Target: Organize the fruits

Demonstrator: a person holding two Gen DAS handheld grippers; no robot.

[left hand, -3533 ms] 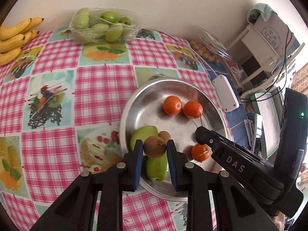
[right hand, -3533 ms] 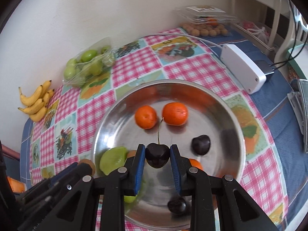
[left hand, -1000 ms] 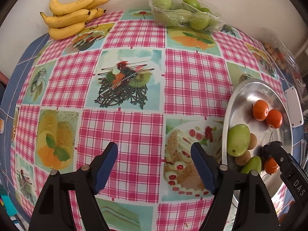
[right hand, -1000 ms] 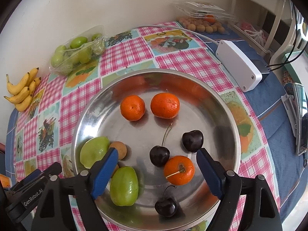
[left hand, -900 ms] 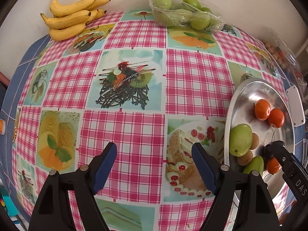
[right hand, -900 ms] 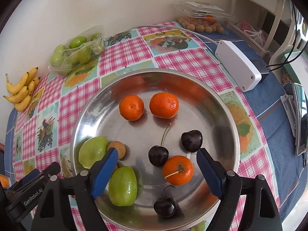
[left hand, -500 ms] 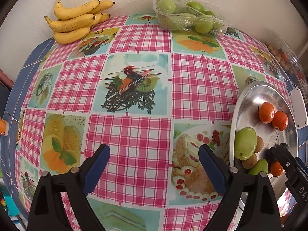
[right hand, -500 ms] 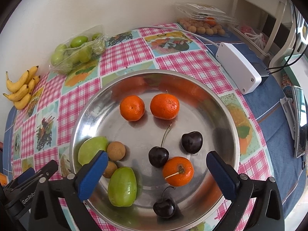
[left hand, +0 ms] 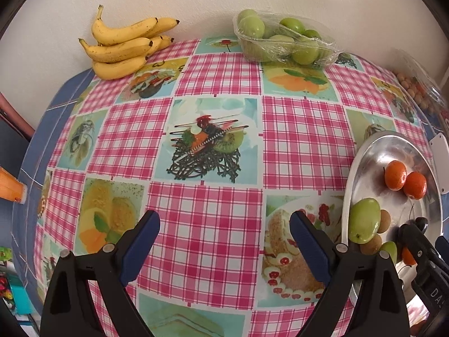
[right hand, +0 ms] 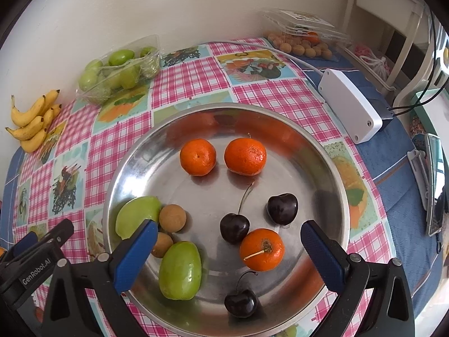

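A round steel plate (right hand: 322, 151) holds three tangerines (right hand: 198, 156), three dark cherries (right hand: 234, 228), two green fruits (right hand: 180, 270) and two small brown longans (right hand: 172, 218). My right gripper (right hand: 227, 255) hovers over the plate's near half, jaws wide open and empty. My left gripper (left hand: 224, 248) stands open and empty over the checked tablecloth, left of the steel plate (left hand: 362, 151). The right gripper's black body (left hand: 423, 255) shows at the lower right of the left wrist view, over the plate.
A bunch of bananas (left hand: 123, 46) and a clear tub of green fruits (left hand: 283, 42) lie along the wall. A clear box of longans (right hand: 303, 43), a white power box (right hand: 349, 105) with its cable, and a phone (right hand: 435, 185) sit to the right.
Both grippers have opened wider, with nothing between the jaws. The left wrist view has tilted up a little, so the bananas and tub sit lower in the picture.
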